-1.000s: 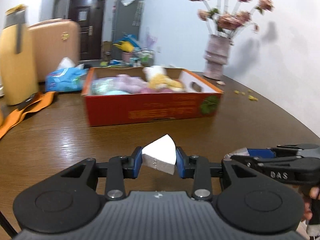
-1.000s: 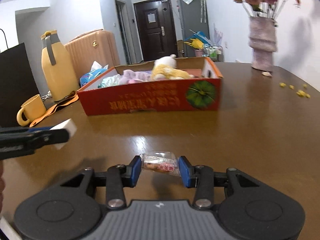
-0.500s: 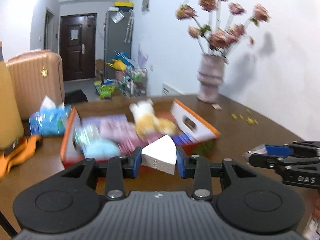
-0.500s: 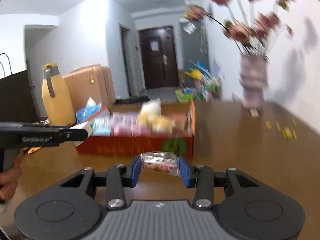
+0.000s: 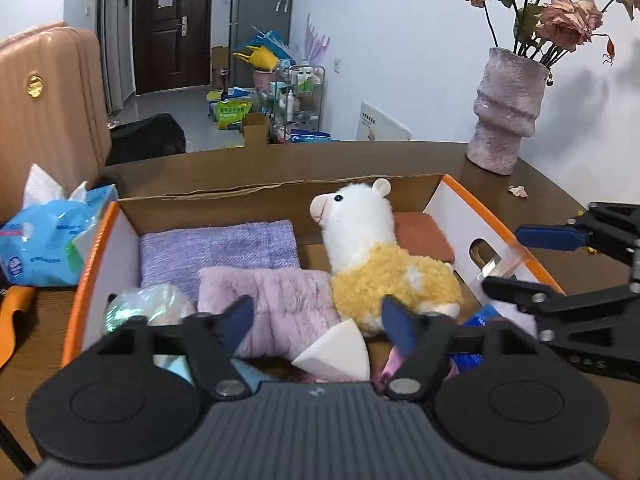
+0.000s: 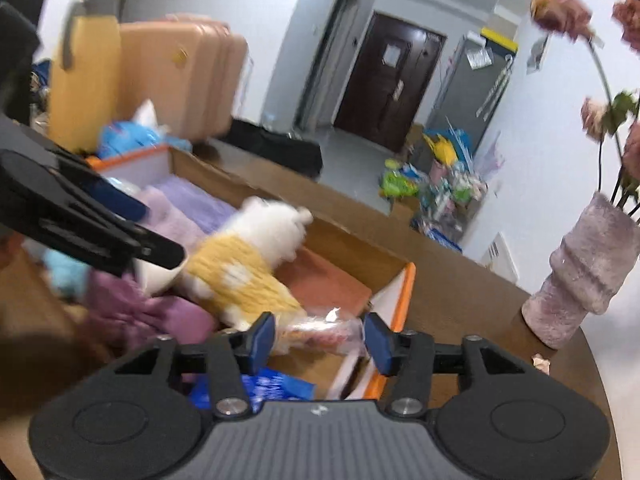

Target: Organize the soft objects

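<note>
An orange cardboard box (image 5: pixel 94 240) on the wooden table holds a white-and-yellow plush alpaca (image 5: pixel 372 256), a purple towel (image 5: pixel 220 248), a pink fuzzy cloth (image 5: pixel 288 304) and other soft items. My left gripper (image 5: pixel 320 320) is open over the box; a white wedge sponge (image 5: pixel 336 354) lies loose between its fingers. My right gripper (image 6: pixel 320 338) hovers over the box's right end (image 6: pixel 402 292), jaws spread, with a clear wrapped packet (image 6: pixel 324 326) between them. It also shows at the right of the left wrist view (image 5: pixel 560 264).
A pink vase (image 5: pixel 506 116) with dried flowers stands at the back right. A blue tissue pack (image 5: pixel 44 240) lies left of the box. A yellow flask (image 6: pixel 84 64) and a peach suitcase (image 6: pixel 180 72) stand at the far left.
Both grippers moved forward from low over the table to above the box. The left gripper opened and let go of the white sponge. The right gripper's jaws have spread around the packet.
</note>
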Available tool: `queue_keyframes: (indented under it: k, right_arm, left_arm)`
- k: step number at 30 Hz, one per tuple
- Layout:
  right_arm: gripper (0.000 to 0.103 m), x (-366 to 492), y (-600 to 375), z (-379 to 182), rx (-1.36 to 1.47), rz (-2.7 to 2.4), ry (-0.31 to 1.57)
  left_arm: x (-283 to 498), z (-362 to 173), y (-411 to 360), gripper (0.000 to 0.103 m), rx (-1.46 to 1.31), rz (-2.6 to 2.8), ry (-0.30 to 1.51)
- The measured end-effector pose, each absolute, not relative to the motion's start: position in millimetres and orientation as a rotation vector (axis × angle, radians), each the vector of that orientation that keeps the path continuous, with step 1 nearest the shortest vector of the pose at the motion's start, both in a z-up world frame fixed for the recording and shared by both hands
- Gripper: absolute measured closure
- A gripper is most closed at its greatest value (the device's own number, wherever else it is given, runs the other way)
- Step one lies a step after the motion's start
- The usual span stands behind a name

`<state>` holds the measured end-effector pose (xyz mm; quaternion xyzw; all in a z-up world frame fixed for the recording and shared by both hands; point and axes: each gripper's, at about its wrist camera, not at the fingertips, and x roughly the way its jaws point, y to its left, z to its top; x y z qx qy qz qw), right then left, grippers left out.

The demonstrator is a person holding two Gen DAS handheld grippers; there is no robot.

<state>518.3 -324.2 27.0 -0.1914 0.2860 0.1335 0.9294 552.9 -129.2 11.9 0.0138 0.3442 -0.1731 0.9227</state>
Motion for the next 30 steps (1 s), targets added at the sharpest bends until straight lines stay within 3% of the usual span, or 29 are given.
queue_keyframes:
  k: [10, 19, 21, 24, 27, 30]
  right_arm:
    - [0.048, 532, -350, 31, -0.19, 0.278, 0.602]
    - [0.046, 488, -357, 94, -0.083, 0.25, 0.509]
    - [0.036, 471, -355, 107, -0.068, 0.245, 0.483]
    - [0.031, 445, -350, 117, -0.046, 0.236, 0.443]
    - [0.018, 420, -348, 118, 0.004, 0.214, 0.381]
    - [0.005, 394, -345, 109, 0.027, 0.186, 0.228]
  left_arm:
    - [555, 21, -115, 0.026, 0.01, -0.34, 0.678]
    - [496, 92, -80, 0.023, 0.012, -0.243, 0.511]
    - [477, 104, -72, 0.02, 0.006, -0.22, 0.472]
    - [448, 113, -62, 0.015, 0.006, -0.163, 0.397]
    - [419, 112, -54, 0.0, -0.012, -0.113, 0.283]
    - [392, 104, -51, 0.0, -0.002, -0.078, 0.193]
